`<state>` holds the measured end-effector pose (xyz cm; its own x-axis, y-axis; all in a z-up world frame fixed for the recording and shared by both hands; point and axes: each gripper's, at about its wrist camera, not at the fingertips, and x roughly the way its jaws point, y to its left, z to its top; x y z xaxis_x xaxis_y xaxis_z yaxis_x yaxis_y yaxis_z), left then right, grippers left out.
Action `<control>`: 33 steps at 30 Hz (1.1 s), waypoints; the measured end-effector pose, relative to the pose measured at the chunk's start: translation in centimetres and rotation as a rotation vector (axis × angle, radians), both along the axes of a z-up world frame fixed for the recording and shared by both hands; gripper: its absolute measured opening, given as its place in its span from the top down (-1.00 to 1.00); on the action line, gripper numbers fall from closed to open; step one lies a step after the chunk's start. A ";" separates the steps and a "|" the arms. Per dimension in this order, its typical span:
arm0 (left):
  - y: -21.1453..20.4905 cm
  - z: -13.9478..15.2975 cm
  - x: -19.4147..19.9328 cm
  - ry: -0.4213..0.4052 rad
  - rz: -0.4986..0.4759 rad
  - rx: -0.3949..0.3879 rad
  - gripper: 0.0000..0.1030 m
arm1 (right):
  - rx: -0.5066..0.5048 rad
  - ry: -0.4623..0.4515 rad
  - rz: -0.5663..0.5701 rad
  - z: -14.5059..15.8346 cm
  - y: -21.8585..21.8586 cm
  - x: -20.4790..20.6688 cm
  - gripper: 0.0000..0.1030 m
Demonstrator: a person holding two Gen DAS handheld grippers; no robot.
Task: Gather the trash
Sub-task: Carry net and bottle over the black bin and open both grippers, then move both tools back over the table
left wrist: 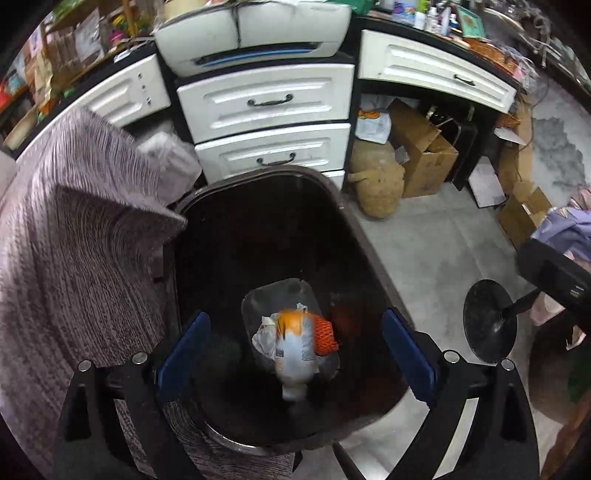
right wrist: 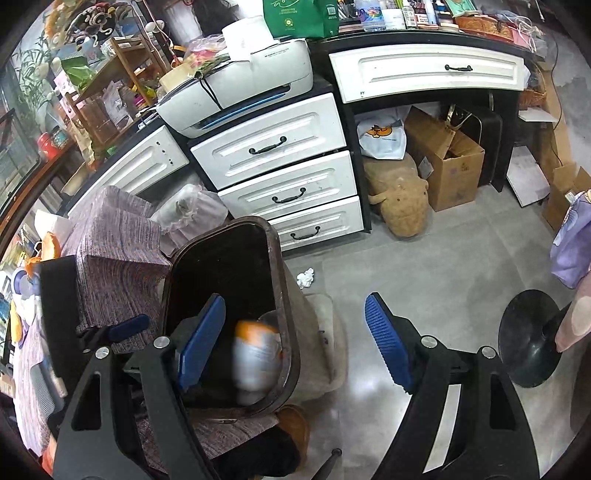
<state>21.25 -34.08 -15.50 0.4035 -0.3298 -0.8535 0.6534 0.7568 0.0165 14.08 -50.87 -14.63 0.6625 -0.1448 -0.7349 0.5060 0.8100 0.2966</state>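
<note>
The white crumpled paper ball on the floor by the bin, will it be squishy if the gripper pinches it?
Probably squishy: the crumpled paper looks wadded and wrinkly, so it would likely flatten between the pads. It seems very light and might skid on the smooth grey floor if nudged. Its lumpy shape makes rolling far unlikely.

The bottle [left wrist: 293,354] inside the trash bin [left wrist: 343,206] is motion-blurred in both views, so its label cannot be read. The bin's depths are too dark to make out. The right gripper [right wrist: 295,343] hides part of the bin's interior. Small items along the desk [right wrist: 424,35] are too small to identify.
</note>
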 end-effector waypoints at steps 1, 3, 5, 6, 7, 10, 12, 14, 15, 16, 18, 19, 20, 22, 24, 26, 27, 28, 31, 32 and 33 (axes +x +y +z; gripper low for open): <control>-0.1 0.2 -0.3 -0.004 -0.010 0.000 -0.85 | 0.000 0.001 -0.004 0.0 -0.1 -0.1 -0.52; 0.0 0.8 -0.9 -0.020 -0.017 0.002 -0.86 | -0.005 -0.001 -0.014 0.2 -0.3 -0.1 -0.57; 0.3 1.3 -1.7 -0.027 -0.019 -0.005 -0.86 | -0.011 -0.002 -0.025 0.3 -0.6 -0.3 -0.60; 0.7 1.8 -2.2 -0.026 -0.026 -0.019 -0.86 | -0.010 -0.002 -0.026 0.3 -0.6 -0.3 -0.60; 0.9 2.1 -2.7 -0.029 -0.030 -0.029 -0.86 | -0.010 -0.002 -0.027 0.3 -0.7 -0.4 -0.60; 1.7 3.3 -4.0 -0.053 -0.043 -0.055 -0.87 | -0.016 0.001 -0.022 0.4 -0.6 -0.3 -0.62; 2.5 4.4 -5.1 -0.077 -0.050 -0.071 -0.87 | -0.019 0.003 -0.015 0.5 -0.4 -0.2 -0.64; 3.2 5.3 -5.9 -0.101 -0.054 -0.086 -0.89 | -0.023 0.001 -0.006 0.8 -0.1 -0.1 -0.66; 3.8 6.0 -6.4 -0.119 -0.053 -0.097 -0.89 | -0.025 -0.002 0.000 0.9 0.2 0.0 -0.68; 4.2 6.4 -6.7 -0.130 -0.052 -0.103 -0.89 | -0.029 -0.006 0.010 1.2 0.6 0.2 -0.72; 5.3 7.5 -7.1 -0.146 -0.046 -0.118 -0.89 | -0.035 -0.013 0.029 1.6 1.3 0.4 -0.75; 5.9 8.0 -7.3 -0.155 -0.040 -0.125 -0.89 | -0.040 -0.017 0.048 1.9 1.9 0.6 -0.75; 6.4 8.5 -7.4 -0.167 -0.033 -0.132 -0.89 | -0.043 -0.018 0.065 2.1 2.4 0.8 -0.76; 7.7 9.7 -7.8 -0.195 -0.018 -0.141 -0.89 | -0.049 -0.024 0.107 2.7 3.7 1.4 -0.76; 9.0 10.7 -8.2 -0.230 -0.004 -0.150 -0.89 | -0.060 -0.034 0.146 3.3 5.0 1.8 -0.78; 10.4 11.6 -8.5 -0.263 0.011 -0.156 -0.89 | -0.075 -0.050 0.191 4.0 6.6 2.5 -0.81; 11.3 12.0 -8.4 -0.280 0.025 -0.155 -0.89 | -0.080 -0.057 0.214 4.3 7.4 2.9 -0.81; 12.0 12.2 -8.4 -0.289 0.037 -0.153 -0.89 | -0.086 -0.063 0.246 4.6 8.4 3.3 -0.81; 14.5 12.8 -7.9 -0.320 0.096 -0.139 -0.89 | -0.100 -0.078 0.318 5.5 11.0 4.5 -0.81; 15.4 12.9 -7.8 -0.326 0.116 -0.133 -0.89 | -0.103 -0.088 0.348 5.8 12.1 4.9 -0.81; 16.6 13.0 -7.5 -0.334 0.146 -0.126 -0.89 | -0.105 -0.097 0.375 6.1 13.0 5.2 -0.81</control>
<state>13.75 -17.50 -2.47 0.7026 -0.3425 -0.6238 0.5134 0.8509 0.1111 19.31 -37.86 -8.54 0.7496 0.0489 -0.6600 0.1433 0.9616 0.2340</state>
